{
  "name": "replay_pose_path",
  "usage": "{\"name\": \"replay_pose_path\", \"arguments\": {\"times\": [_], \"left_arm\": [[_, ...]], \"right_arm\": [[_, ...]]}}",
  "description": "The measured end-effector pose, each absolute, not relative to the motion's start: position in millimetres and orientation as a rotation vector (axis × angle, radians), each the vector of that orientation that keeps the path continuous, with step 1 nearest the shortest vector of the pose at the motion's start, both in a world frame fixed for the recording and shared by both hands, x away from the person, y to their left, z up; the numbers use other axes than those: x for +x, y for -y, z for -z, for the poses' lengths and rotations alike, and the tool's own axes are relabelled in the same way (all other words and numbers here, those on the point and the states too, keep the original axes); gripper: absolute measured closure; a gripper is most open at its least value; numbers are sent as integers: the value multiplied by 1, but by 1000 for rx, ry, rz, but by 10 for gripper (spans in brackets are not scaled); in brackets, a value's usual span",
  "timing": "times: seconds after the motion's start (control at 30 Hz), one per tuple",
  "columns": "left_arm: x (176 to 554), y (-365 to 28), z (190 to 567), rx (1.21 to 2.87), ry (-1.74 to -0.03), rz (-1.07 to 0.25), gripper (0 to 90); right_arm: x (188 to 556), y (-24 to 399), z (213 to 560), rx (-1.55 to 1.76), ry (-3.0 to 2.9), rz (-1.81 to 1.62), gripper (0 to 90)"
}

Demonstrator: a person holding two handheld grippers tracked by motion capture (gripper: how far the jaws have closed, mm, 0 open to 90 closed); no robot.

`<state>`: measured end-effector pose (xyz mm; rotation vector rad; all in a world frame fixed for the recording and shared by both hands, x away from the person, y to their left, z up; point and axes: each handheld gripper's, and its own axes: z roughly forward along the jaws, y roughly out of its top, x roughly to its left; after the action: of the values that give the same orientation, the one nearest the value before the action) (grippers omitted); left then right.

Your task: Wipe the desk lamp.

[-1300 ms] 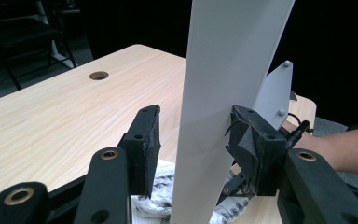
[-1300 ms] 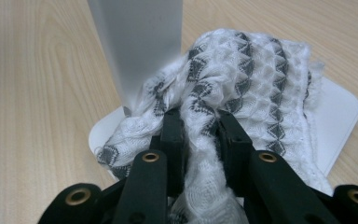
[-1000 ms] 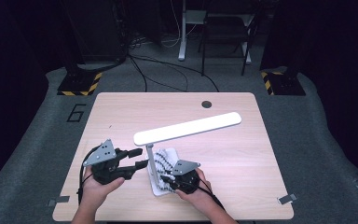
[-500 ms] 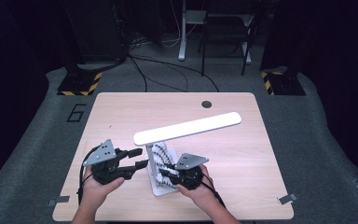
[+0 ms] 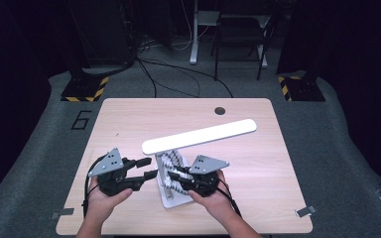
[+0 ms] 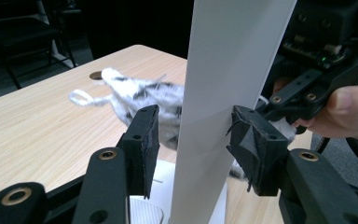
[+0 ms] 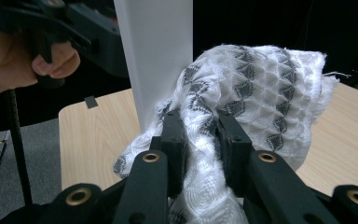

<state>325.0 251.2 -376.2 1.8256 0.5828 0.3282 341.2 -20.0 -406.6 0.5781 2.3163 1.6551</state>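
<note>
A white desk lamp stands near the table's front edge, with a long bar head (image 5: 198,135) over a flat base (image 5: 171,201). Its flat stem (image 6: 223,70) stands between the jaws of my left gripper (image 6: 196,135). The right pad rests on the stem and a narrow gap shows at the left pad. My left gripper (image 5: 149,167) reaches in from the left. My right gripper (image 7: 200,135) is shut on a white cloth with grey diamonds (image 7: 261,79). It presses the cloth against the stem (image 7: 158,46). The cloth (image 5: 169,161) hangs bunched under the lamp head, beside my right gripper (image 5: 174,174).
The wooden table (image 5: 258,168) has a round cable hole (image 5: 220,110) at the back. Beyond the far edge stand chair and desk legs (image 5: 238,44), floor cables and striped black-yellow bases (image 5: 85,89). A person's hands hold both grippers at the front edge.
My right gripper has risen along the lamp stem with the cloth in it. The left gripper and the lamp have stayed in place.
</note>
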Motion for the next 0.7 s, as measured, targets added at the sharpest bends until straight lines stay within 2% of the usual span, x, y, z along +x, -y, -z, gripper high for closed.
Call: {"name": "replay_pose_path", "arguments": {"times": [0.7], "left_arm": [[326,-249,377,1841,-580,-325,512]], "right_arm": [[339,22,380,555,-2245,-1683,755]]}}
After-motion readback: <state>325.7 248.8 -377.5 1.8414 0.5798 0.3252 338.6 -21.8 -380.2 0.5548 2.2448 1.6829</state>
